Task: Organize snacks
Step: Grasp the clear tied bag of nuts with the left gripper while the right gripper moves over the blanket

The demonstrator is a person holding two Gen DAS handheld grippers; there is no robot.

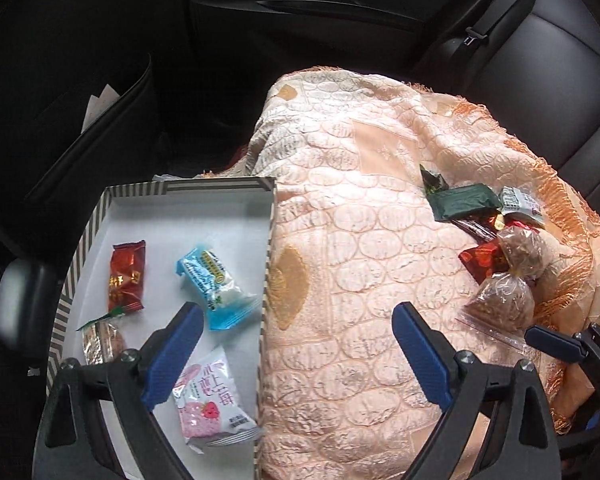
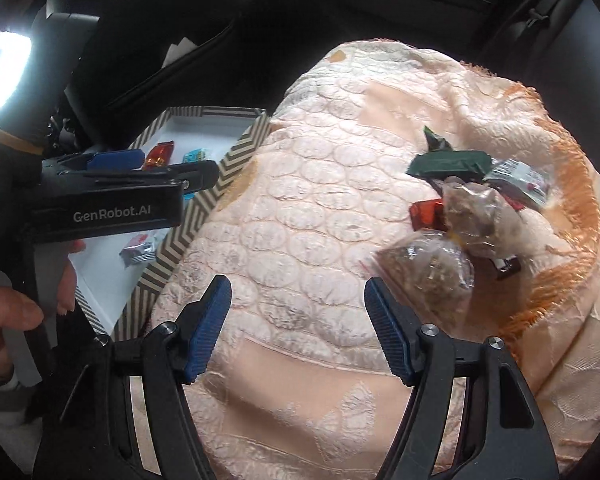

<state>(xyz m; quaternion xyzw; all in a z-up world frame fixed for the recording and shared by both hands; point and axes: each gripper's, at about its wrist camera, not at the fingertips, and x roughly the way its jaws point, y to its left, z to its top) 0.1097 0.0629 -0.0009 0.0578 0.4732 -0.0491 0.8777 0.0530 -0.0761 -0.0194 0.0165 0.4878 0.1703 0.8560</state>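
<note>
In the right wrist view the right gripper [image 2: 298,328] is seen with its blue pads spread apart and nothing between them, only peach quilted cloth [image 2: 292,216] below; the left gripper [image 1: 298,354] is likewise held wide and empty, its left pad over the striped box [image 1: 184,189] and its right pad over the cloth. The snacks yet to be sorted are found in a heap at the right of both views, up and to the right of the right gripper's pads: nearest is a clear bag of brown snack [image 2: 426,270], just beyond the right pad, with a second clear bag [image 2: 474,210] touching it behind, a red foil packet [image 2: 426,212] tucked under, and a dark green packet [image 2: 448,164] farther up, its long axis laid roughly across the frame. The right gripper is judged the nearer of the two to this heap. Inside the box, at the lower left of the left wrist view, a red packet [image 1: 127,276], a blue-and-white packet [image 1: 216,286] and a pink strawberry packet [image 1: 210,404] are already laid. No obstacle is seen between pads and heap, though the heaped packets overlap, so a single one may be hard to isolate
</note>
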